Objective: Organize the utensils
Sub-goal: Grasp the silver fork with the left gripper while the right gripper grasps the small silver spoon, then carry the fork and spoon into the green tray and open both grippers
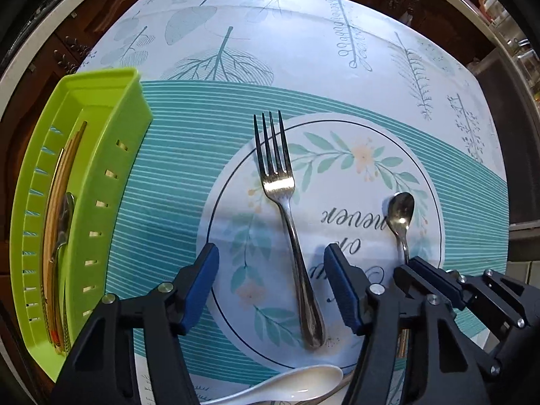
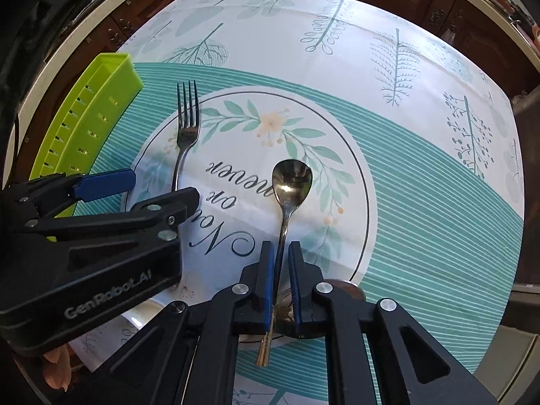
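Observation:
A steel fork (image 1: 287,222) lies on the placemat, tines pointing away. My left gripper (image 1: 271,260) is open, its blue pads on either side of the fork's handle; it also shows in the right wrist view (image 2: 162,185). A small metal spoon (image 2: 290,185) lies to the right, bowl pointing away; it also shows in the left wrist view (image 1: 400,219). My right gripper (image 2: 280,249) has its pads close around the spoon's handle, with a small gap on each side. A green utensil tray (image 1: 111,175) at the left holds chopsticks and a spoon.
A white ceramic spoon (image 1: 297,384) lies near the front edge under the left gripper. The placemat (image 2: 438,236) with a printed plate covers the table. Dark wooden cabinets stand beyond the far edge. A brown round object (image 2: 347,290) sits beside the right gripper.

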A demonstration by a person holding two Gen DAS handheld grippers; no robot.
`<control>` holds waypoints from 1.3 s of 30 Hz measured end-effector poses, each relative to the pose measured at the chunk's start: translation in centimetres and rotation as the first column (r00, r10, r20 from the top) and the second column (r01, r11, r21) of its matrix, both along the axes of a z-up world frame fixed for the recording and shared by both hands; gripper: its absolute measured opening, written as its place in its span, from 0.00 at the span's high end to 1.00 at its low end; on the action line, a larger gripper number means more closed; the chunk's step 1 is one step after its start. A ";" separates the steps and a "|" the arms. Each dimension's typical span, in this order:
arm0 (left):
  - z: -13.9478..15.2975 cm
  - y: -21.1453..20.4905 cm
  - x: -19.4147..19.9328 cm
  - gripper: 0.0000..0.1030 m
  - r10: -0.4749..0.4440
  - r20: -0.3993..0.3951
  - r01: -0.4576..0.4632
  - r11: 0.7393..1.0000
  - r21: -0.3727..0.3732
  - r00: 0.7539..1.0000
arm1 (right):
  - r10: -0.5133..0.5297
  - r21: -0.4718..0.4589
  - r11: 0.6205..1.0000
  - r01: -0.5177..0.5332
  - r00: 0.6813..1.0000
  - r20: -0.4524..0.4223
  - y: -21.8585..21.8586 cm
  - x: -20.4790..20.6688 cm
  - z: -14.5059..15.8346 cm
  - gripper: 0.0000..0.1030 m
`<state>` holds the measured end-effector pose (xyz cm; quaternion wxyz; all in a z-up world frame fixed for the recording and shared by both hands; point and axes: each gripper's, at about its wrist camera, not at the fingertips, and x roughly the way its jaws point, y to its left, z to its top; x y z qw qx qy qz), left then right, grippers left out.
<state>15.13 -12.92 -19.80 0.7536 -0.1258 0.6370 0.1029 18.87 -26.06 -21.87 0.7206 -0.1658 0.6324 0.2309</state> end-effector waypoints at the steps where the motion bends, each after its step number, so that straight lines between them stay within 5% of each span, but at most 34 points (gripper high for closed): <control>1: -0.1 -0.1 0.2 0.41 0.002 -0.007 -0.002 1.000 0.009 1.000 | -0.002 0.002 1.000 0.002 1.000 -0.001 0.1 0.1 -0.1 0.92; 5: -0.2 -0.6 1.4 0.57 -0.004 -0.044 0.006 0.999 0.052 0.999 | -0.003 0.000 1.000 0.003 1.000 -0.002 0.2 0.5 -0.3 0.95; 7: -0.2 -1.3 2.1 0.95 -0.045 -0.061 0.047 0.998 0.042 0.997 | -0.020 0.011 1.000 0.020 1.000 -0.018 0.0 0.8 -0.3 0.96; 18: -0.2 1.5 0.8 0.98 -0.031 -0.028 0.028 0.992 -0.123 0.999 | -0.139 0.135 0.978 0.161 0.978 -0.158 -1.4 1.6 -0.5 0.97; 30: 4.1 2.5 -1.2 0.98 -0.069 0.031 0.073 0.989 -0.131 0.997 | -0.162 0.196 0.960 0.199 0.969 -0.188 -0.9 0.7 1.1 0.97; 39: 9.5 5.2 -3.6 0.98 -0.083 0.085 0.091 0.992 -0.092 0.993 | -0.142 0.291 0.936 0.198 0.969 -0.202 1.4 -0.9 6.0 0.97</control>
